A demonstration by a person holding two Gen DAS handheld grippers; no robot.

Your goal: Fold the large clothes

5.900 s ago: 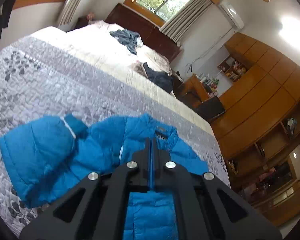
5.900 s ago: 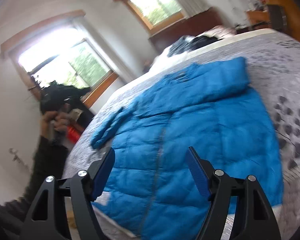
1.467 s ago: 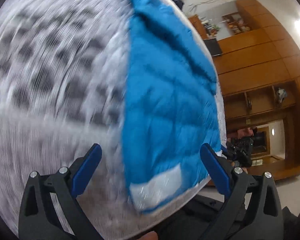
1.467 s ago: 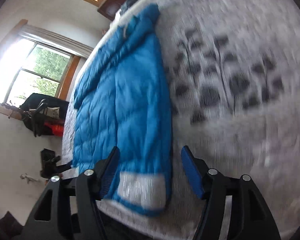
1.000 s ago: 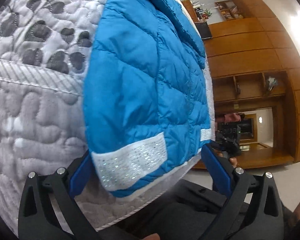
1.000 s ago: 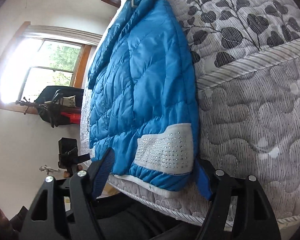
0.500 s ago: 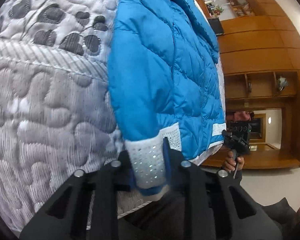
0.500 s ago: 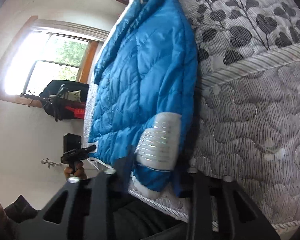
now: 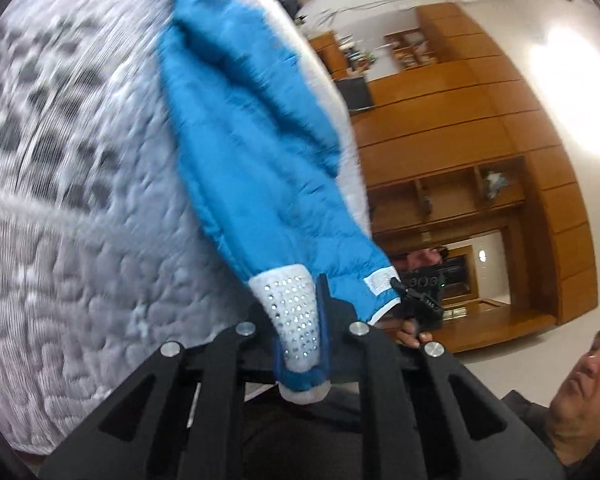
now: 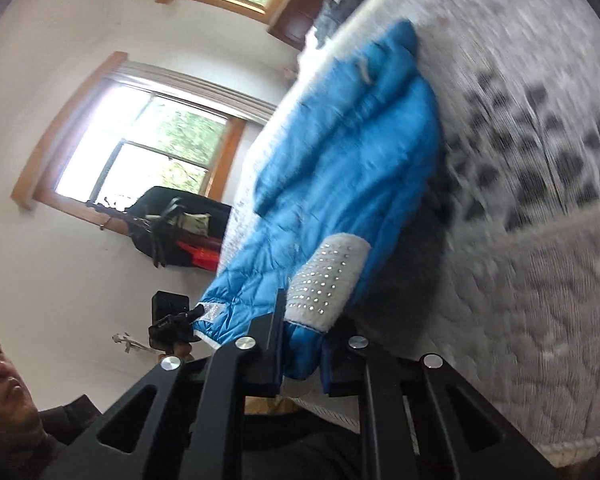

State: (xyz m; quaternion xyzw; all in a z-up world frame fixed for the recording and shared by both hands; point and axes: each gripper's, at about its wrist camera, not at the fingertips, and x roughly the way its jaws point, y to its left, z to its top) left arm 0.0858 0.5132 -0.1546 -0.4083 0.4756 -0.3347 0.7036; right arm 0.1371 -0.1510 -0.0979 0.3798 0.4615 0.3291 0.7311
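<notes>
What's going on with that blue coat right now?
Left gripper and right gripper each clamp a hem corner. Blue jacket lifting off the quilted bed. Nothing blocking.

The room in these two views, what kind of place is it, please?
Most likely a home bedroom. A bed with a grey quilted cover fills both views, with a blue jacket lying on it. Wooden wall cabinets stand on one side and a curtained window on the other.

One blue puffer jacket with two white studded hem patches, two grippers, one bed, two windows.
</notes>
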